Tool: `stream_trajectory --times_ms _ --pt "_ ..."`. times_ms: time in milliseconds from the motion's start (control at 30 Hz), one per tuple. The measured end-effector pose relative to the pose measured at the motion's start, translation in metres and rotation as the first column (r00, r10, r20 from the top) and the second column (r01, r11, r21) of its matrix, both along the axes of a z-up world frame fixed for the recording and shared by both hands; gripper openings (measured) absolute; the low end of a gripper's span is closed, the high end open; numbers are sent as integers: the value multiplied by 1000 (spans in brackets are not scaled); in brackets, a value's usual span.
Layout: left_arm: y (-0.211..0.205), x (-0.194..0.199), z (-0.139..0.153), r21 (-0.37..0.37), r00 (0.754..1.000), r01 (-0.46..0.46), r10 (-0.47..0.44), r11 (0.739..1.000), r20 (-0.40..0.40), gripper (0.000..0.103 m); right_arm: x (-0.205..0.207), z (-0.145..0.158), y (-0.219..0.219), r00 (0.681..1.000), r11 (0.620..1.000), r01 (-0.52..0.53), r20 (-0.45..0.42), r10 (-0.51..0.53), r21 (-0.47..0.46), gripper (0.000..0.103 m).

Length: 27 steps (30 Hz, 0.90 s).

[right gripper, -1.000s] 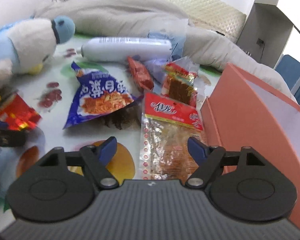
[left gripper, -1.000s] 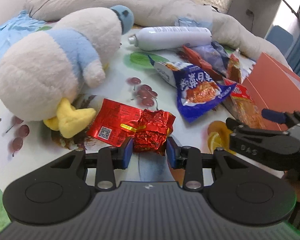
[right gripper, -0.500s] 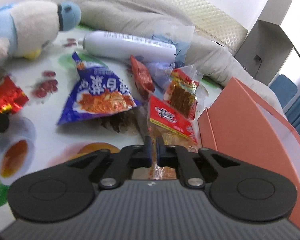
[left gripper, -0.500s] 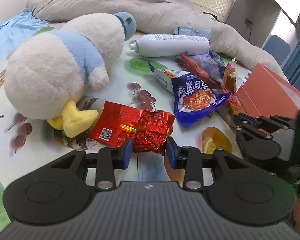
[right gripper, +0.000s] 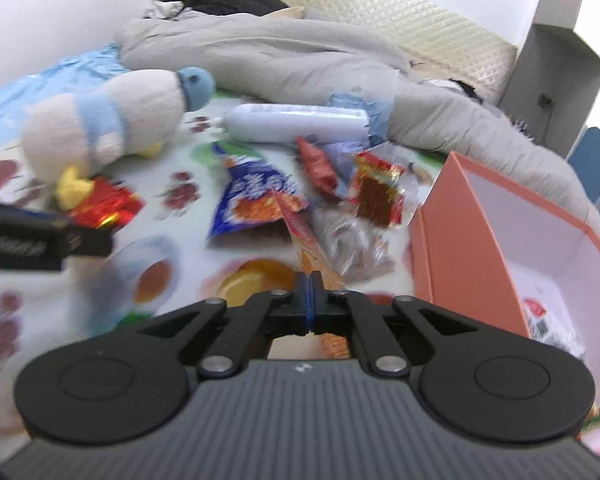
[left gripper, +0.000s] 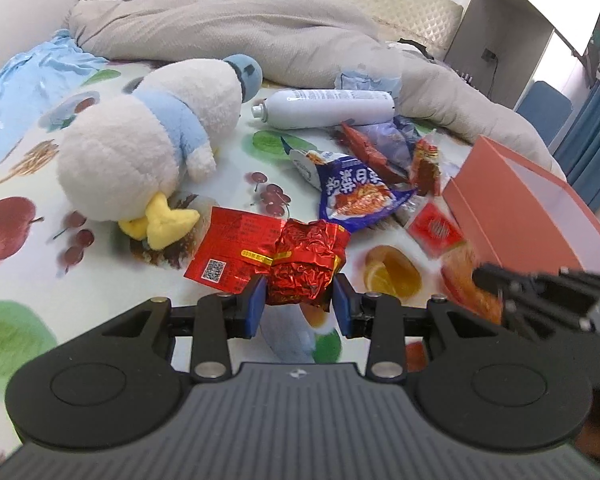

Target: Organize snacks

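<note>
My left gripper (left gripper: 299, 300) is shut on a crumpled red foil snack packet (left gripper: 276, 256) and holds it above the fruit-print sheet. My right gripper (right gripper: 309, 312) is shut on a flat red-and-clear snack packet (right gripper: 300, 232), lifted edge-on; the packet shows in the left wrist view (left gripper: 436, 228) too. An orange box (right gripper: 476, 248) with a white inside stands open at the right, with a packet inside (right gripper: 540, 316). A blue noodle bag (right gripper: 256, 196), a dark red packet (right gripper: 318, 164) and a brown-and-red packet (right gripper: 376, 196) lie in the middle.
A white and blue plush duck (left gripper: 148, 144) lies at the left. A white spray can (left gripper: 328, 108) lies behind the snacks. A grey quilt (left gripper: 260, 40) is heaped at the back. A clear bag of dark snacks (right gripper: 352, 248) lies beside the box.
My right gripper closed on the flat red-and-clear packet and lifted it off the sheet. My left gripper rose with the red foil packet still held.
</note>
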State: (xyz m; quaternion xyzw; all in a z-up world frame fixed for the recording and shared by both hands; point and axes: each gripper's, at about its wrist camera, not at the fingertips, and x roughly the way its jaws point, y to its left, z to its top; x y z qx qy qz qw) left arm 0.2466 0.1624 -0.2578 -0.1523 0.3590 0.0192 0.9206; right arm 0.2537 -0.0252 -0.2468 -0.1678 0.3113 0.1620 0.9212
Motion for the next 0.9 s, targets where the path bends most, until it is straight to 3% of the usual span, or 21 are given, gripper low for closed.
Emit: stream_trajectory --times_ms 300,467,567,633,700,900 --pt "-34 -69 0 6 998 21 -20 1000 -57 41 -83 -6 -17 989 996 -91 -114 93 21 3" --pt "-48 -97 -11 5 994 17 -16 1000 -108 41 -108 -11 -31 980 986 -105 -154 124 130 9" --pt "-52 -102 -16 8 991 23 -22 1000 -129 41 -108 -10 -38 970 978 -119 -189 151 171 28" --pt "-52 -102 -16 17 991 29 -26 999 -133 42 -106 -8 -46 967 970 -112 -200 156 215 51" --pt "-53 -101 -16 10 990 35 -33 999 -137 42 -107 -7 -55 972 966 -107 -182 152 234 66" --pt "-59 -95 -15 39 988 42 -36 998 -153 54 -88 -18 -81 975 967 -46 -200 98 250 71"
